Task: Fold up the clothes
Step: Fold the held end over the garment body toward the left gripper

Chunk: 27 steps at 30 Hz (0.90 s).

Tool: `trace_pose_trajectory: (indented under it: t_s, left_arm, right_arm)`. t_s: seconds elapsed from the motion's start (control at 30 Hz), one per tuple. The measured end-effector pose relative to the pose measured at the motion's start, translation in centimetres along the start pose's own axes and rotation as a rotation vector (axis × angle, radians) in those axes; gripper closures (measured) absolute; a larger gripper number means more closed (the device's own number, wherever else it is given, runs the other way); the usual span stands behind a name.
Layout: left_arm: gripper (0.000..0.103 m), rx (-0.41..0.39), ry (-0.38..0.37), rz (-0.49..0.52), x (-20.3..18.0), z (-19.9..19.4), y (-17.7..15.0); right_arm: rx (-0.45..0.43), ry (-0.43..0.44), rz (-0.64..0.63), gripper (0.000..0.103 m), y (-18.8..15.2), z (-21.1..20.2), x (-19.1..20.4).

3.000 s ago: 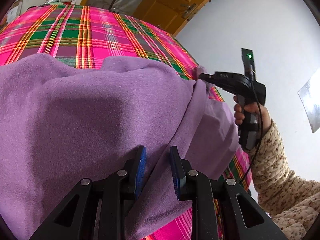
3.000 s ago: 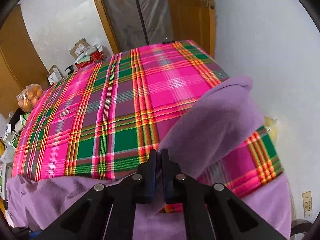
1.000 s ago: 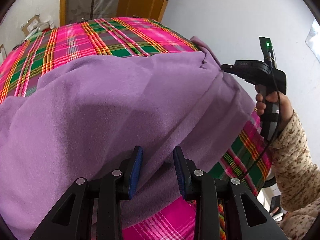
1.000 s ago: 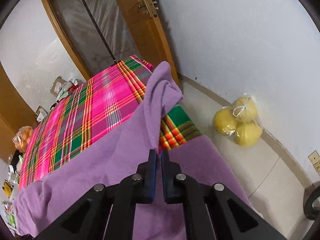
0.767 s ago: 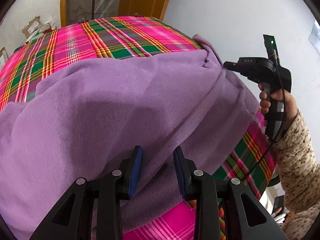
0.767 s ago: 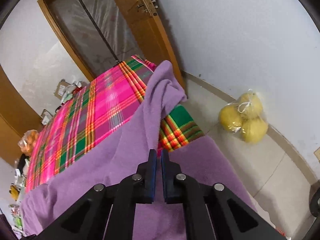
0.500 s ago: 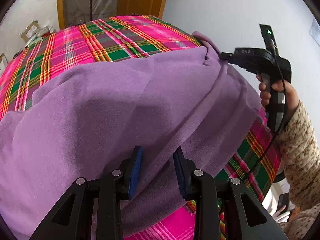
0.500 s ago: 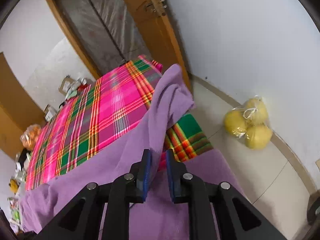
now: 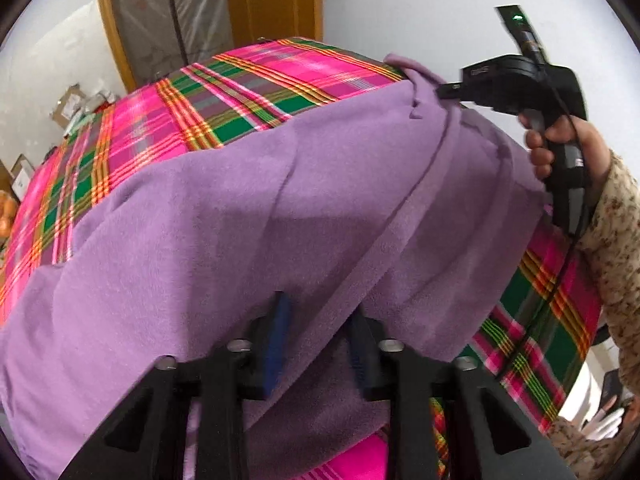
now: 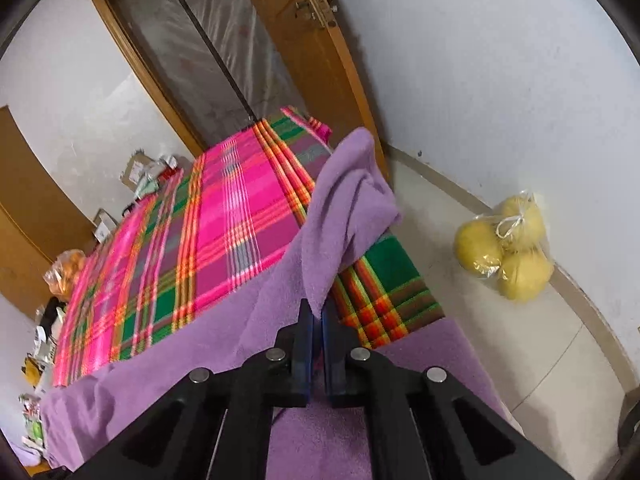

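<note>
Left gripper (image 9: 318, 334) wide apart astride purple garment (image 9: 240, 216); right gripper (image 10: 317, 322) pinching its corner; near edge cut off at 6 o'clock.

This is a lived-in room of a home. A wooden door (image 10: 316, 52) with a metal latch stands in a wooden frame (image 10: 132, 52), its opening covered with clear plastic sheeting (image 10: 208, 60). In front of the door a bright plaid cloth (image 10: 224, 216) covers a wide flat surface. Left of the door, cardboard boxes (image 10: 138, 172) and household clutter sit against the whitewashed wall (image 10: 500, 60). Right of the door, a tied plastic bag of yellow pomelo-like fruit (image 10: 506, 252) rests on the tiled floor (image 10: 552, 344).
</note>
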<state>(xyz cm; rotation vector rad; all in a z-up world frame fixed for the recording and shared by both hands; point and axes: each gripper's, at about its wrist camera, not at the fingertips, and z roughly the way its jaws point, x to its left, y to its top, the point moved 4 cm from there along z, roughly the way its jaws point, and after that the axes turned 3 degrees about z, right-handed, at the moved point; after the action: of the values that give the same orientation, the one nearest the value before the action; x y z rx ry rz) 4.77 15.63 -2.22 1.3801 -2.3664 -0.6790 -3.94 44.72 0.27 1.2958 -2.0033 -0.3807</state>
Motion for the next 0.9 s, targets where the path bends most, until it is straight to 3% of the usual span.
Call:
trace_pose_trajectory:
  t_s: [0.13, 0.5, 0.67, 0.9]
  left_arm:
    - [0.098, -0.021, -0.079, -0.085, 1.2, -0.8, -0.2]
    - [0.099, -0.173, -0.090, -0.066, 0.5, -5.9, -0.1]
    - [0.099, -0.150, -0.130, -0.036, -0.8, -5.6, -0.9]
    - [0.098, -0.046, -0.148, -0.001, -2.8, -2.8, -2.8]
  right_arm:
    - [-0.047, 0.012, -0.013, 0.099, 0.2, -2.0, 0.4]
    - [-0.236, 0.053, -0.028, 0.100, 0.9, -10.8, 1.6]
    - [-0.271, 0.024, -0.025, 0.100, -0.9, -13.5, 0.1]
    - [-0.198, -0.027, 0.065, 0.100, -4.5, -11.7, -4.2]
